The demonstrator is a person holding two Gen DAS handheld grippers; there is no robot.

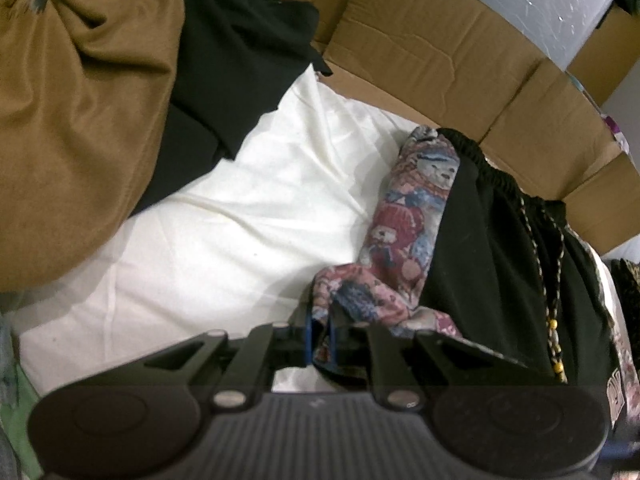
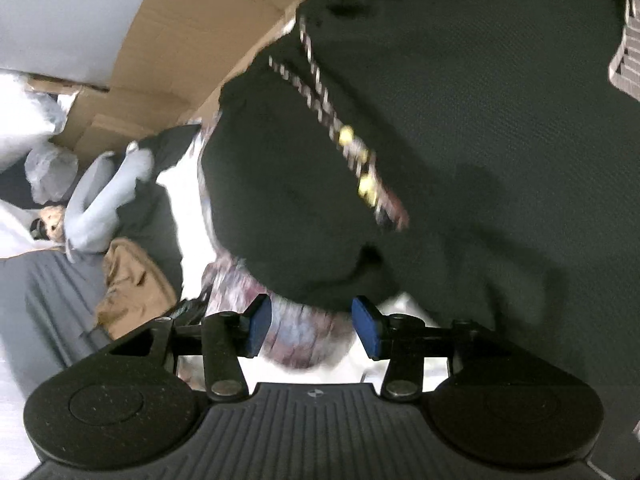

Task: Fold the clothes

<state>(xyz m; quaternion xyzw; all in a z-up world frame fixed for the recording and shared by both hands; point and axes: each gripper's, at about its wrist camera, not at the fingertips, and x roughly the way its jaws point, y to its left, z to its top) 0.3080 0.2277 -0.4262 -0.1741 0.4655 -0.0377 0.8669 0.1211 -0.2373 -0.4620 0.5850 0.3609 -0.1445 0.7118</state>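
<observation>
While a white sheet [image 1: 224,216] covers the whole work surface, the largest thing on it is a mustard-brown garment [image 1: 76,112], heaped at the far left. Behind the sheet, flattened cardboard [image 1: 432,52] lines the far edge from left to right. A black garment [image 1: 236,68] is bunched just right of the brown one, partly tucked under it.

On the right lie the black shorts [image 1: 492,272], with their gathered waistband at the far end, so the long axis runs from far to near. A braided drawstring [image 1: 548,280] with yellow beads trails down the front toward the near side. Pale block lettering shows on the near right part of the shorts, too cut off and blurred to read.

Just left of the shorts, and partly under them, lies the teddy-bear print cloth [image 1: 408,216], a long rumpled strip also running far to near, its near end spreading leftward.

At the near edge, the left gripper [image 1: 320,344] is clenched on that near end, a fold of the printed cloth pinched between its blue pads.

Seen from the right wrist, the right gripper [image 2: 312,328] stands released, pads well apart at the shorts' hem, with blurred printed cloth showing between them and neither pad pressing on it.
</observation>
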